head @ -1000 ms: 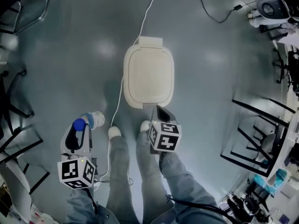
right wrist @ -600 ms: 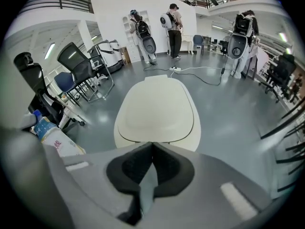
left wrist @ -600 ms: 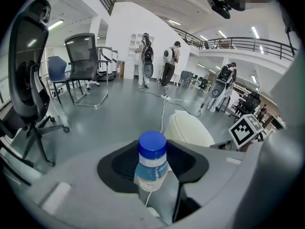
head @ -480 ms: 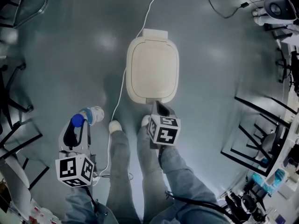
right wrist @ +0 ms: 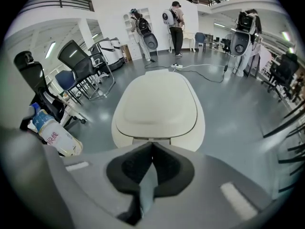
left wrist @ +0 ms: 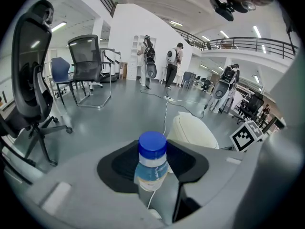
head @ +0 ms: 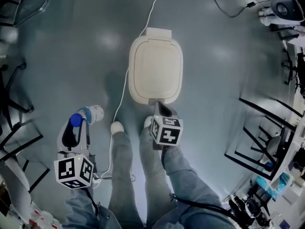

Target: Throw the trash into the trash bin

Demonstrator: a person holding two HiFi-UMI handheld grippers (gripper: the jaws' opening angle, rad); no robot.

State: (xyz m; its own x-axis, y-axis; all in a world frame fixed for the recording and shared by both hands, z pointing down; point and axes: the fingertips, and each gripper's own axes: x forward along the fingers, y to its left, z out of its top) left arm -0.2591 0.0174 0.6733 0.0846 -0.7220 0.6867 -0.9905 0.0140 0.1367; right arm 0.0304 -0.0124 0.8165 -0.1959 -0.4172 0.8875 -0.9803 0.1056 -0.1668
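1. Grey glossy concrete floor (head: pixel 214 56) fills the head view, and the trash bin stands on it.
2. Cream-white plastic trash bin (head: pixel 156 70) with rounded corners has its flat lid closed. It is the landmark for all places below.
3. Two legs in grey trousers (head: pixel 143 175) stand just before the near edge of the bin, with white shoes (head: pixel 116 127) pointing to it.
4. The right gripper (head: pixel 161 109), grey with a black-and-white marker cube, has its tip at the near edge of the bin. In the right gripper view (right wrist: pixel 151 149) its dark pads are pressed together and nothing is between them. Whether the tip touches the bin I cannot tell.
5. The left gripper (head: pixel 78 123) hangs to the left of the bin, near but apart from it. In the left gripper view (left wrist: pixel 152 161) its jaws are clamped on the bottle.
6. The clear plastic bottle with a blue cap and a pale label (left wrist: pixel 151 173) is the trash. It sits between the left jaws, outside the bin, on the bin's left side.
7. A thin white cable (head: pixel 125 87) runs on the floor along the left side of the bin.
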